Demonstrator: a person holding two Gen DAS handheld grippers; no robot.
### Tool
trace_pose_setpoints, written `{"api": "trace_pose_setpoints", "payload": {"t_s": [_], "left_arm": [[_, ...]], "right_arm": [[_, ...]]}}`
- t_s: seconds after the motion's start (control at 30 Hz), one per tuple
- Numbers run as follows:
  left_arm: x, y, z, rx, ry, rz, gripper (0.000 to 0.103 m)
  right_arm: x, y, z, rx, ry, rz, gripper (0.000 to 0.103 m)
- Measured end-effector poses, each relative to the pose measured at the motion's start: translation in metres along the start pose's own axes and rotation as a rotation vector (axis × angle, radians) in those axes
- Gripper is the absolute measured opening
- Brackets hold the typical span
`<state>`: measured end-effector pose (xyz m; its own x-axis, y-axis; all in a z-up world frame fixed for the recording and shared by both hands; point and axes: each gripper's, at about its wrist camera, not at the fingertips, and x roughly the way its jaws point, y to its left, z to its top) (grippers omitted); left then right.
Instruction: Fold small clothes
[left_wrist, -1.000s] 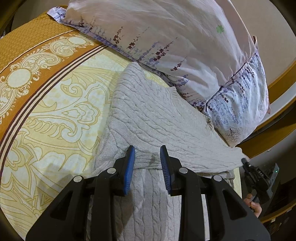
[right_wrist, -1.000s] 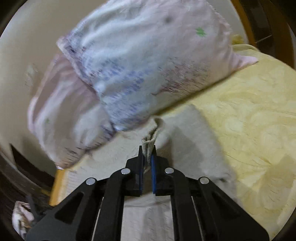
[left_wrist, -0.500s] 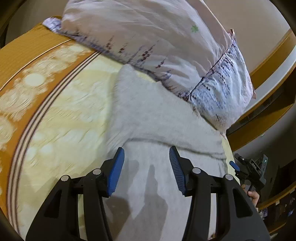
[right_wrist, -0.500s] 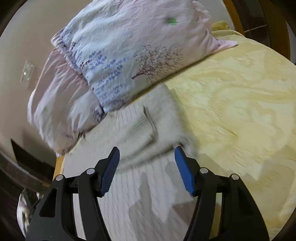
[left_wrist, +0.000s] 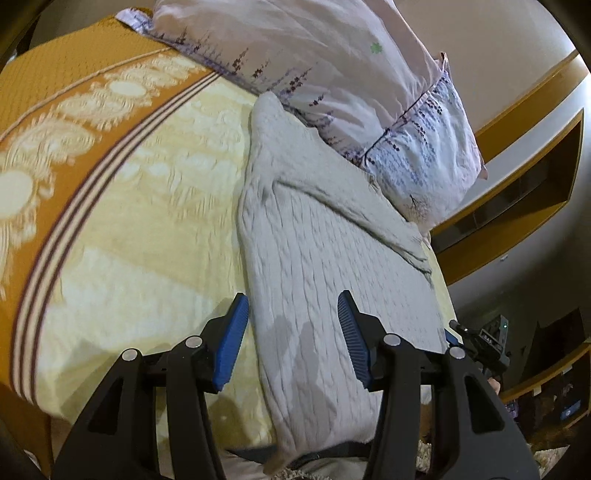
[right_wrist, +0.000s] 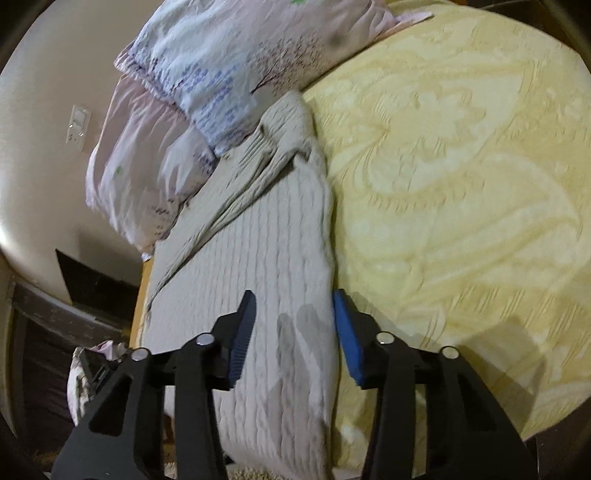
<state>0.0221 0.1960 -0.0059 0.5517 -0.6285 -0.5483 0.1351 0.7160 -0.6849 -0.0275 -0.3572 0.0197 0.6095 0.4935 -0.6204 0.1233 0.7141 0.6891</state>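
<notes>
Grey cable-knit sweater (left_wrist: 332, 266) lies folded lengthwise, apparently 1 sleeve across its top.

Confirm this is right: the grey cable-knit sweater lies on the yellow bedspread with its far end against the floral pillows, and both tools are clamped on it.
One thing is wrong: neither tool is clamped. The left tool and right tool hover with nothing between the blue pads, the right closing, as both wrist views show. The grey cable-knit sweater does lie on the yellow bedspread against the floral pillows.
</notes>
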Motion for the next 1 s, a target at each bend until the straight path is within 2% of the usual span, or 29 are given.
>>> {"api": "trace_pose_setpoints", "payload": {"t_s": [0.13,0.23,0.43,0.6,0.8,0.87,0.9,0.97,1.0], "left_arm": [[-0.007,-0.004,-0.014,0.002,-0.002,-0.034,0.049],[-0.010,-0.008,-0.028,0.013,0.006,-0.063,0.043],[-0.012,-0.001,-0.053,-0.050,0.021,-0.153,0.038],[-0.020,-0.002,-0.067,-0.055,0.011,-0.165,0.038],[-0.006,-0.015,-0.086,-0.023,0.105,-0.191,0.035],[0.001,-0.017,-0.089,-0.021,0.131,-0.197,0.028],[0.003,-0.017,-0.089,-0.021,0.134,-0.198,0.026],[0.002,-0.020,-0.088,-0.010,0.131,-0.196,0.012],[0.000,-0.022,-0.086,0.003,0.125,-0.189,0.010]], "right_arm": [[-0.001,0.001,-0.014,-0.007,0.045,0.053,0.033],[-0.002,0.000,-0.025,0.000,0.075,0.103,0.025],[-0.008,-0.001,-0.050,0.007,0.111,0.237,0.021],[-0.010,-0.001,-0.069,0.000,0.140,0.230,0.019],[-0.018,0.007,-0.084,-0.058,0.172,0.222,0.017],[-0.019,0.013,-0.087,-0.095,0.163,0.191,0.009],[-0.019,0.016,-0.086,-0.105,0.150,0.179,0.008],[-0.022,0.019,-0.084,-0.124,0.117,0.173,0.007],[-0.025,0.022,-0.082,-0.140,0.090,0.172,0.007]]}}
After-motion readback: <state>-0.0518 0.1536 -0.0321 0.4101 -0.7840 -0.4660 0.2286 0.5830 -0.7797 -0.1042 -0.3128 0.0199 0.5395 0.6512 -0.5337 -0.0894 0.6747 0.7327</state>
